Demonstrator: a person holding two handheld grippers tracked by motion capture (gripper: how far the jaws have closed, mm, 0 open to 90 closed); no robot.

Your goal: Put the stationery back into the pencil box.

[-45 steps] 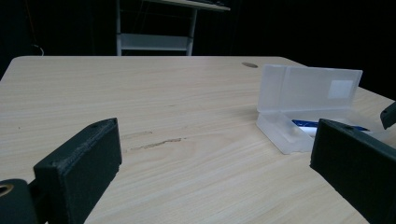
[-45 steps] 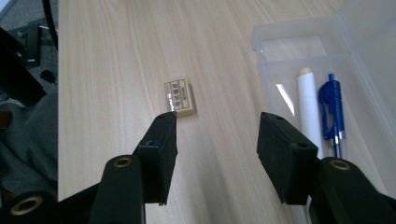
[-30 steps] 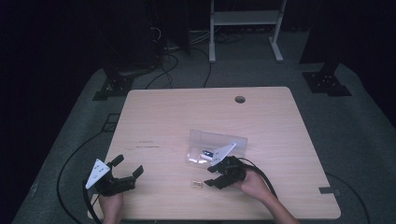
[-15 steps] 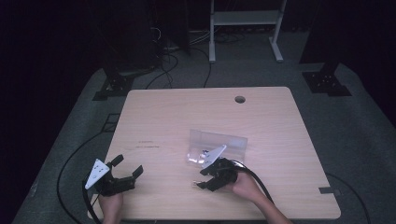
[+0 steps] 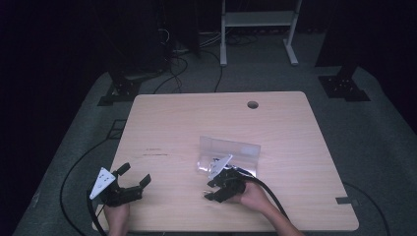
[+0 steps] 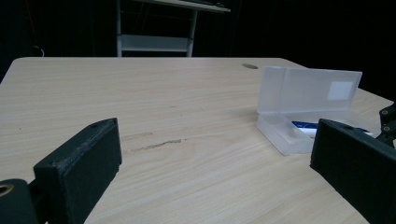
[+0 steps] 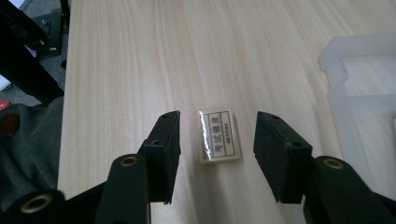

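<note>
Two hand-held grippers work over one desk [image 5: 172, 128], which carries one clear plastic case [image 5: 231, 152] with its lid up and one small wrapped eraser [image 7: 218, 136].

The right hand-held gripper [image 7: 217, 156] points down at the eraser; its jaws have just been closing in but stand apart, one on each side of the eraser, with a gap left on both sides. The eraser lies flat on the desk, just beside the case's near corner.

The left hand-held gripper [image 6: 210, 163] has its jaws wide apart with nothing between them.

The right gripper view gives the black print on the eraser's label, while the high view hides the eraser under the gripper. The left gripper view shows a blue-and-white item [image 6: 310, 128] lying inside the case tray.
</note>
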